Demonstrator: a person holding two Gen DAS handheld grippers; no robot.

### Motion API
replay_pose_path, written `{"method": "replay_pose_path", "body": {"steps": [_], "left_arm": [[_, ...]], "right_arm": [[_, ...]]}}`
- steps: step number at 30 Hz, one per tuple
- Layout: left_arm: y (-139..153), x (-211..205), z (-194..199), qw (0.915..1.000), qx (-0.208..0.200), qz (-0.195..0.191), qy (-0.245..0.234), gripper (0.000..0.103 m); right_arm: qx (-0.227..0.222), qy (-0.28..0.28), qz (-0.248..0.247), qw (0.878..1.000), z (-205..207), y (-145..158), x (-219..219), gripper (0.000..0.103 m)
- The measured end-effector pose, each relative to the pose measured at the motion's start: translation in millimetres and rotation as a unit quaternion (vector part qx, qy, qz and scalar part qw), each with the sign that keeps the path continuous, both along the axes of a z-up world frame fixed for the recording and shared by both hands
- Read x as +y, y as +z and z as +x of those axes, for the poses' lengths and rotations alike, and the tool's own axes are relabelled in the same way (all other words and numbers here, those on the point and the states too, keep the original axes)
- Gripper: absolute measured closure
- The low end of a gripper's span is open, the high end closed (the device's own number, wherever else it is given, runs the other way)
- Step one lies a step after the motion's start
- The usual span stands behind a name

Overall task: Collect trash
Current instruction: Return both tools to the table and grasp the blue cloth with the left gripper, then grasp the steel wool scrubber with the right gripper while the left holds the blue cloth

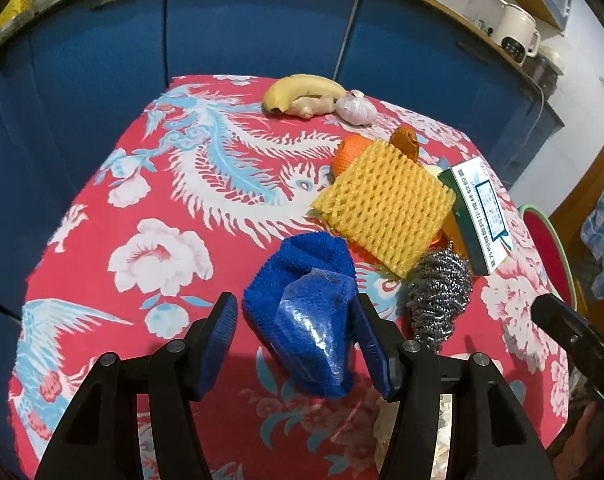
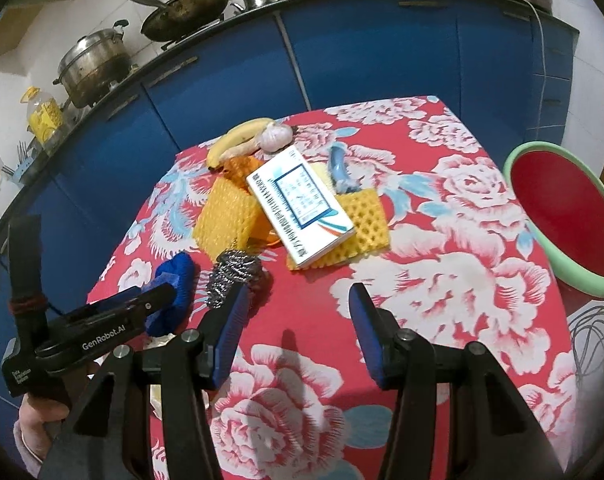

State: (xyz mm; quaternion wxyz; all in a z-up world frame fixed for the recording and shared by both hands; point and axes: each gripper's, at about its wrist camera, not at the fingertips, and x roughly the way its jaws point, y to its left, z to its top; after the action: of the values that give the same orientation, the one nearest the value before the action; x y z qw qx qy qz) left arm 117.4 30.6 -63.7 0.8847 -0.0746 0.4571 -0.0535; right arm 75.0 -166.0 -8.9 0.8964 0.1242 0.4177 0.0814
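Blue scrubber sits between left gripper jaws, apart, its length running along them; right gripper jaws apart, empty, farther off.

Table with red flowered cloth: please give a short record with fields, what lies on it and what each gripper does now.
surface: table with red flowered cloth
left gripper: open, around blue cloth with clear plastic on it
right gripper: open, nothing between its fingers
trash pile: yellow foam net, steel scourer, white-green box
food: banana, garlic
bin: red basin beside table
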Motion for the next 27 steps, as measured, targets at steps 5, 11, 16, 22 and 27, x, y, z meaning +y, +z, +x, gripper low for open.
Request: {"method": "replay_pose_path", "body": {"steps": [5,11,16,22,27], "left_arm": [[-7,1,1,0.9993,0.005,-0.032,-0.017,0.066],[3,3,-5,0.9994,-0.021,-0.021,-0.019,0.075],[14,15,-7,0.9992,-0.035,-0.015,-0.009,0.076],[20,23,-6,0.9991,-0.039,-0.016,-0.001,0.076],[27,22,-7,0.9989,-0.045,-0.015,-0.003,0.076]], "right_arm": [[0.007,0.013,0.002,1.0,5,-4,10,0.049],[0.019,0.028,0.008,0.999,13,-12,22,0.049],[0.024,0.042,0.01,0.999,21,-18,35,0.049],[0.033,0.057,0.006,0.998,33,-26,50,0.049],[0.046,0.067,0.017,0.996,40,-37,56,0.067]]}}
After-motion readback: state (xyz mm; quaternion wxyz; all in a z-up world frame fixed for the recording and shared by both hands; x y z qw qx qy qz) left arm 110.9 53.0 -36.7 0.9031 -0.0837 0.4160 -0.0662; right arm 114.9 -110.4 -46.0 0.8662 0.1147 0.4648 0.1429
